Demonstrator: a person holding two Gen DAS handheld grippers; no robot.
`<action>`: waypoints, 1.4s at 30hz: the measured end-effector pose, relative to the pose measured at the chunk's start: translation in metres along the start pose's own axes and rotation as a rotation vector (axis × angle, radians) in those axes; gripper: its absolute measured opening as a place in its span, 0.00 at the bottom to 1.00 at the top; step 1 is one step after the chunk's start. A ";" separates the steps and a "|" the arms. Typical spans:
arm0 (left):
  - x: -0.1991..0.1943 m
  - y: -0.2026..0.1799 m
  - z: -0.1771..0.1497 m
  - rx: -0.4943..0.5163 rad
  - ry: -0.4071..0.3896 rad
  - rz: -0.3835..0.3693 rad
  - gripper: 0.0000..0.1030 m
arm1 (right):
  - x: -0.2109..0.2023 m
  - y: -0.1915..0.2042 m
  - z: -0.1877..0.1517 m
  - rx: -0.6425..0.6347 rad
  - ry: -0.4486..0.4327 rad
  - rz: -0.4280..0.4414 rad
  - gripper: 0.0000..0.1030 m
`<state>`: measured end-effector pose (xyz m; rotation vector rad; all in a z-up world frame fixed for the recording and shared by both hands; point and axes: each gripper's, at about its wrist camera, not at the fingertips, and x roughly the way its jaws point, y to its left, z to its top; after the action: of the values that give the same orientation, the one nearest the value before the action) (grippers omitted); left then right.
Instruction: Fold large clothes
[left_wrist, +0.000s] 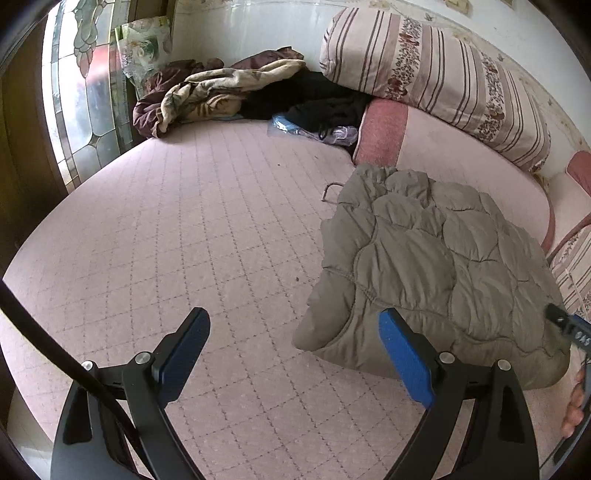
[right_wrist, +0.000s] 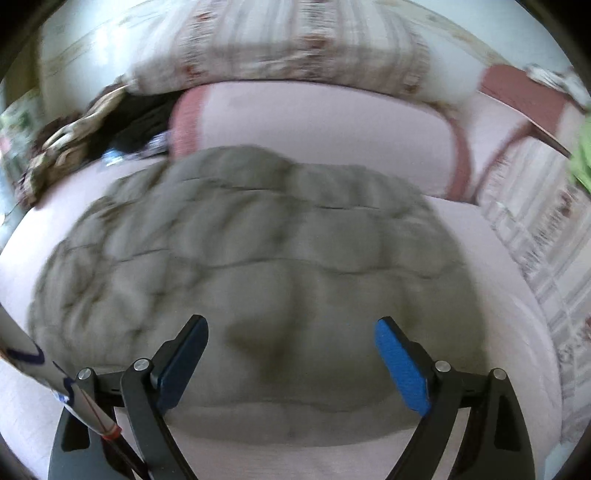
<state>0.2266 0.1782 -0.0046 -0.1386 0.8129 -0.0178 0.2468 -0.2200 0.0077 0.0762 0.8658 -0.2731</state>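
— Where's the jacket?
— Folded grey jacket (left_wrist: 432, 266) lies on the bed (left_wrist: 192, 221), ahead-right of my left claw (left_wrist: 293, 332), just ahead of my right claw (right_wrist: 291, 339).
— Claws?
— I see both spread wide, holding nothing.

Grey-olive quilted jacket (left_wrist: 428, 258) on a pink diamond-stitched bed (left_wrist: 184, 229) — striped floral pillow (left_wrist: 436, 81) far right, blue-padded fingers (left_wrist: 404, 362).

A matt, puffy quilted cloth is seen in the jacket (left_wrist: 424, 266). The bed cover (left_wrist: 184, 240) is stitched, soft-looking fabric; glossy glass is shown at ten o'clock.
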 end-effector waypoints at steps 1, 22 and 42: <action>0.002 -0.003 0.001 0.003 0.005 -0.003 0.90 | 0.003 -0.021 -0.001 0.037 0.009 -0.020 0.92; 0.121 -0.021 0.048 -0.059 0.260 -0.357 0.91 | 0.125 -0.212 -0.036 0.596 0.282 0.374 1.00; 0.165 -0.084 0.075 -0.080 0.276 -0.393 0.75 | 0.154 -0.194 0.017 0.475 0.253 0.472 0.49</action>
<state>0.3970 0.0918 -0.0619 -0.3765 1.0516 -0.3819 0.3020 -0.4415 -0.0895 0.7611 0.9907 -0.0186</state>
